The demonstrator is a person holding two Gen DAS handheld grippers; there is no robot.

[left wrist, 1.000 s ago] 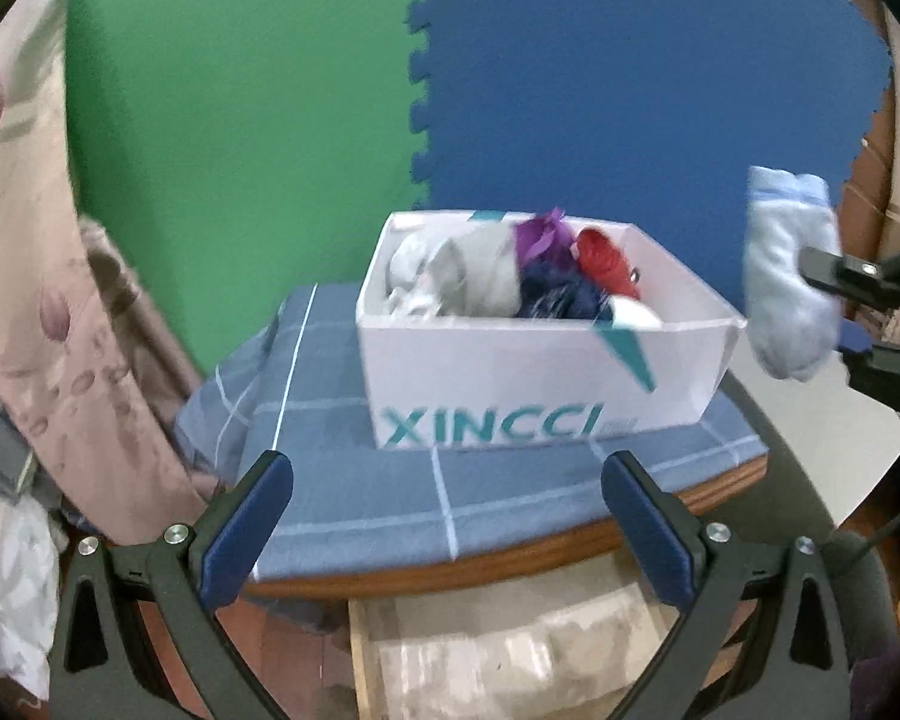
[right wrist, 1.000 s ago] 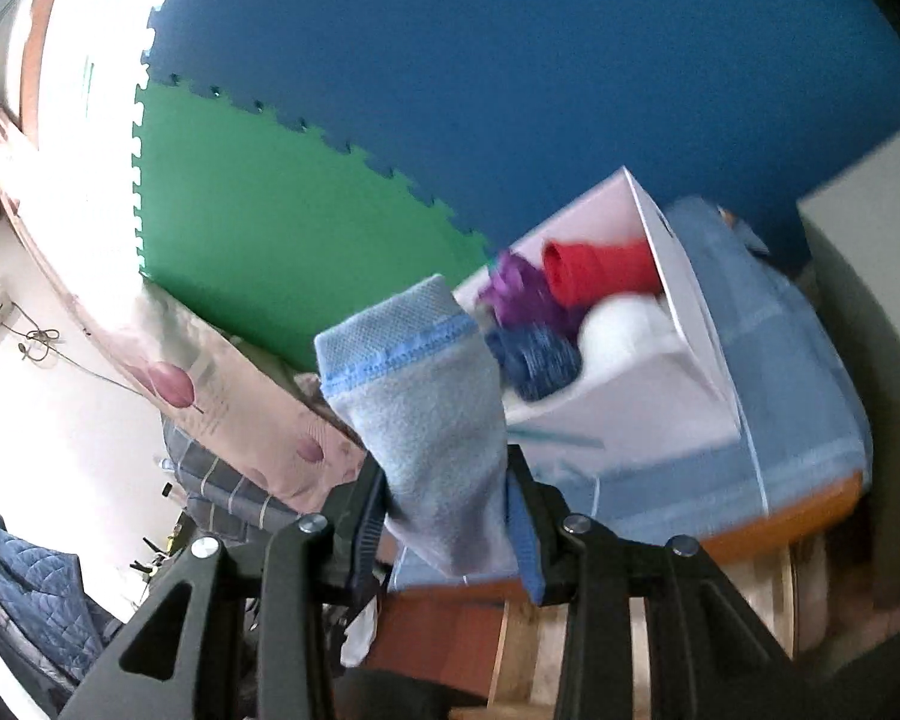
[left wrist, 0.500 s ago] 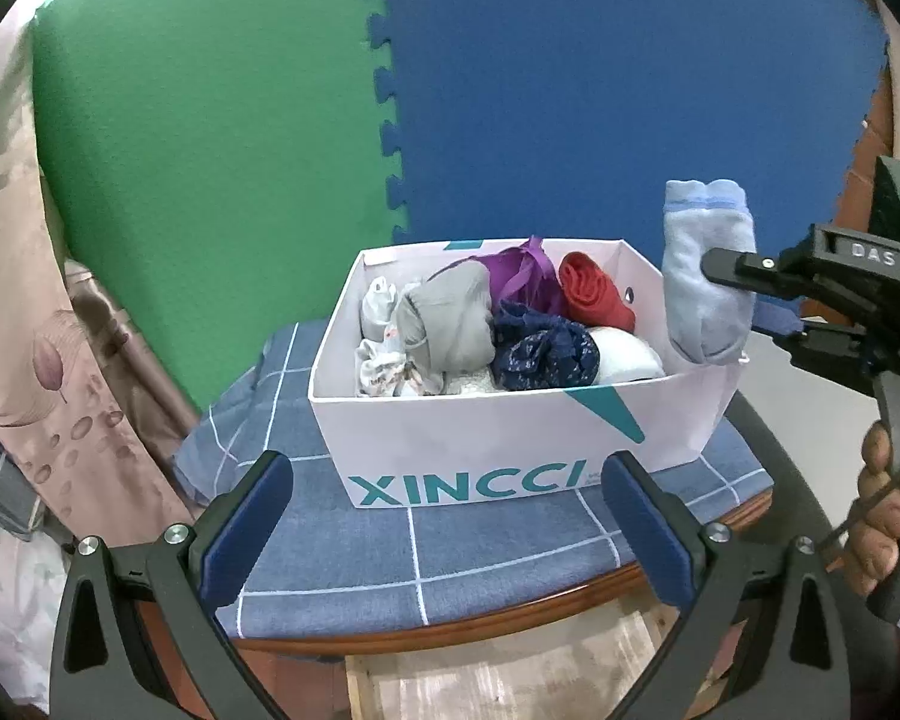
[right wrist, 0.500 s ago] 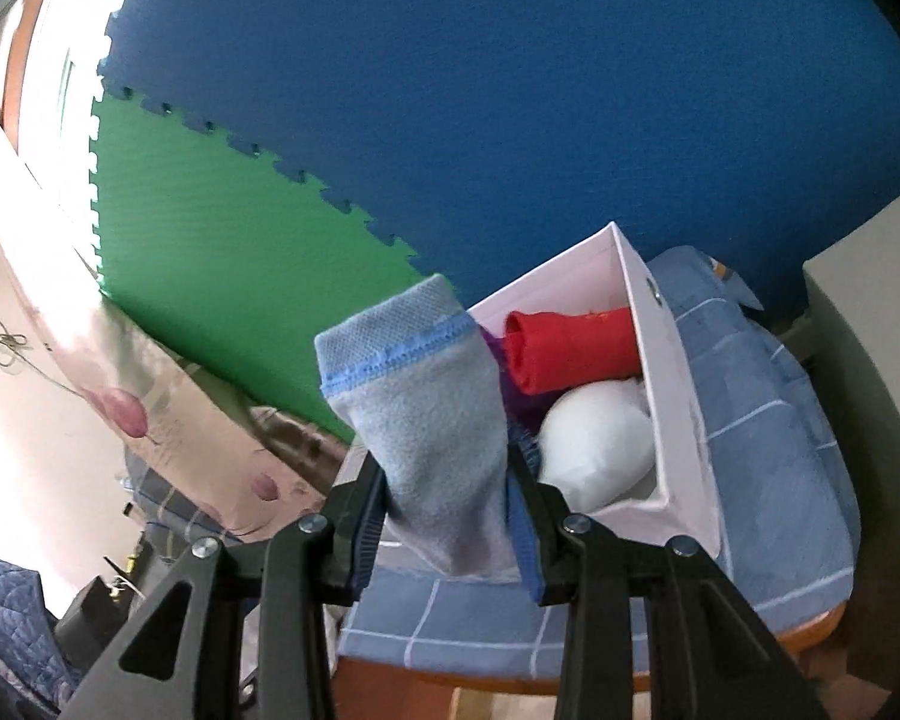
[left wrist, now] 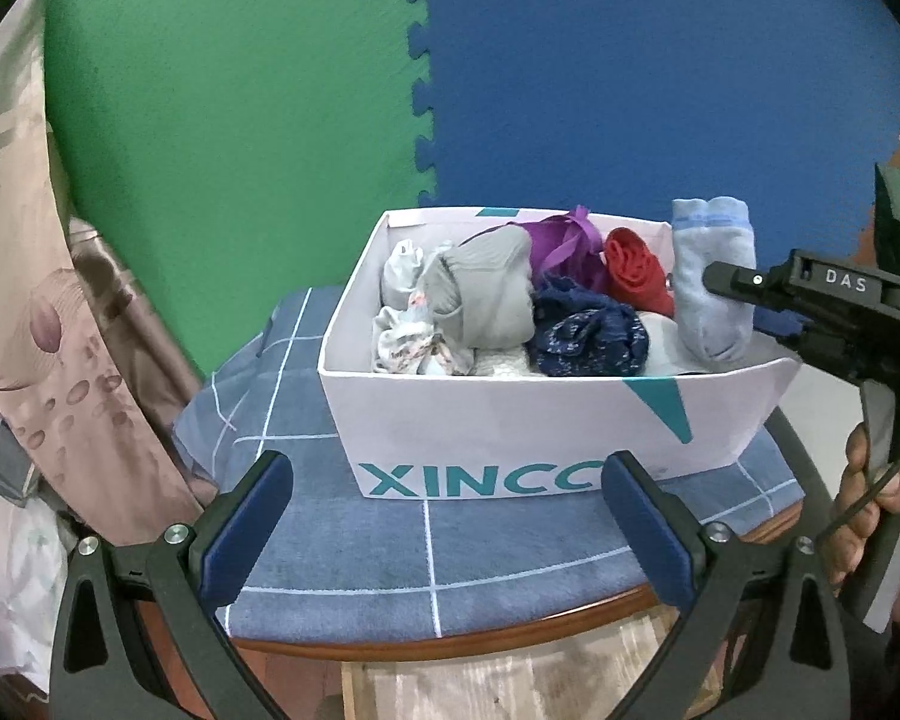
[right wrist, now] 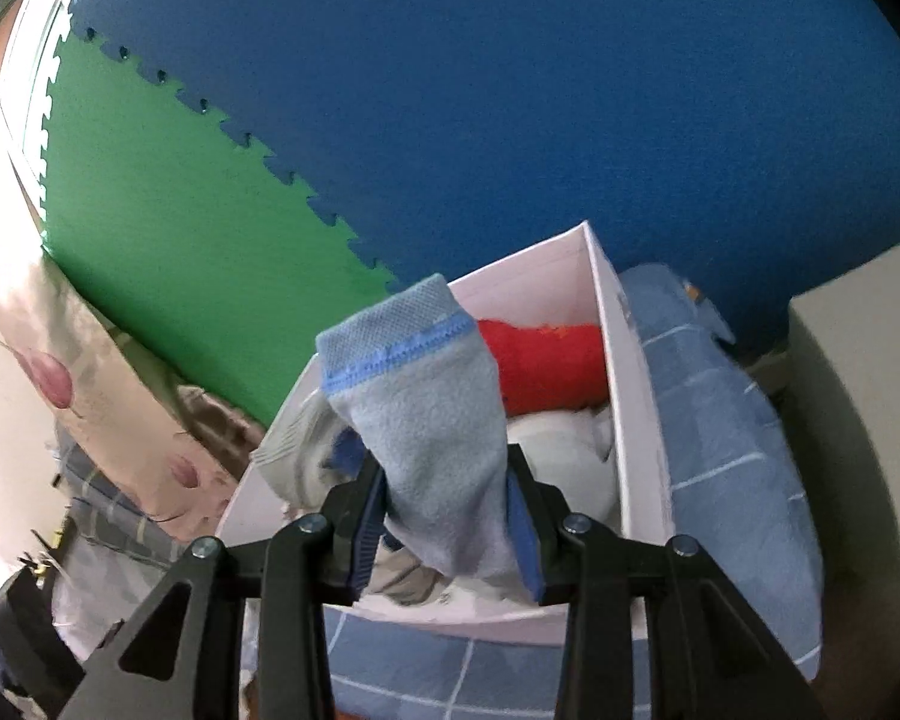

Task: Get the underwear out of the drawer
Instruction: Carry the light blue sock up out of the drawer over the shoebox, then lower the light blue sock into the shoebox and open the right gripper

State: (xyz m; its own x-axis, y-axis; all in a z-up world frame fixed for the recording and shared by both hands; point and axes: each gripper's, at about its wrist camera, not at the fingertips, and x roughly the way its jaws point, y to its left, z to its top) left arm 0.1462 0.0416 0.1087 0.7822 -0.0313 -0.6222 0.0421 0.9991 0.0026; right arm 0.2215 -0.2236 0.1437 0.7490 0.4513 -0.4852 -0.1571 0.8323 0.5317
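A white cardboard box with teal lettering (left wrist: 510,420) sits on a round wooden tabletop (left wrist: 450,645) covered by a blue checked cloth (left wrist: 390,540), close to its far edge. The box is packed with rolled garments: a grey folded piece (left wrist: 486,294), a purple one (left wrist: 564,240), a red roll (left wrist: 633,270), a dark blue patterned bundle (left wrist: 588,330) and a small white floral piece (left wrist: 408,342). At the right end of the box, the right tongs (right wrist: 444,516) are clamped on a pale grey-blue knitted garment with a blue band (right wrist: 426,414), which stands upright over the box's right-hand contents, its banded end uppermost and its lower end down among the clothes. A person's hand (left wrist: 876,516) grips the handle of that tool at the right edge of the tabletop. The left tongs (left wrist: 444,516) hang in front of the tabletop's near edge with their blue-padded tips spread wide apart and nothing between them, pointing at the box's front wall. Behind the tabletop stands a wall of interlocking foam mats, green (left wrist: 240,150) on the left and blue (left wrist: 660,90) on the right, and a pink floral curtain (left wrist: 36,330) hangs at the far left.
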